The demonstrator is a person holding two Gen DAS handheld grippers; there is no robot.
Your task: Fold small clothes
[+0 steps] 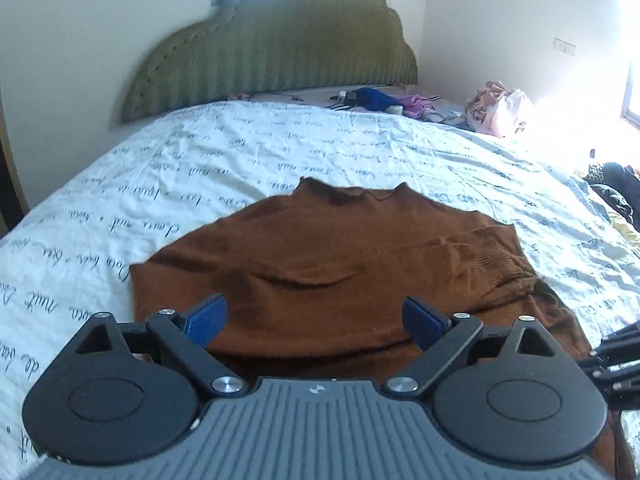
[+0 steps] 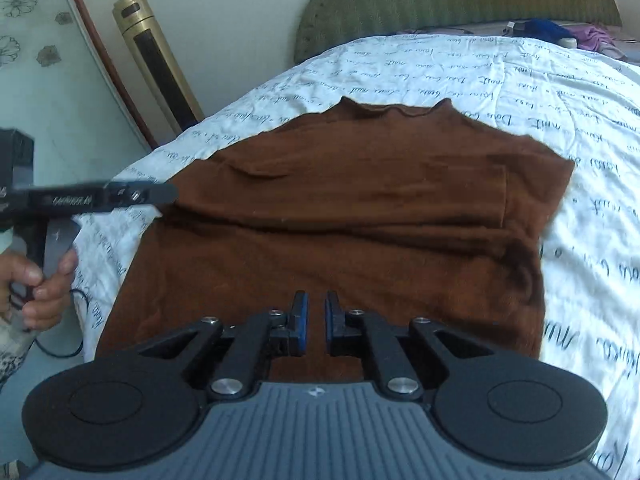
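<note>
A brown top (image 2: 340, 216) is spread flat on the bed (image 2: 580, 184), near its foot edge, with the collar toward the green headboard (image 1: 276, 52). Both sleeves appear to have been laid inward across the body, so the garment is judged to be partly folded, with the lengthwise fold yet to be made.

The left gripper (image 1: 314, 320) is held just above the near hem with its fingers spread wide and nothing between them. The right gripper (image 2: 314, 324) is poised over the hem with its blue pads (image 2: 299, 320) drawn nearly together, a narrow gap left; no cloth is pinched.

For the next move, the hem would need to be gripped at two points near its corners, lifted, and carried toward the collar. A loose pile of clothes (image 1: 496, 112) is seen at the far right corner.
</note>
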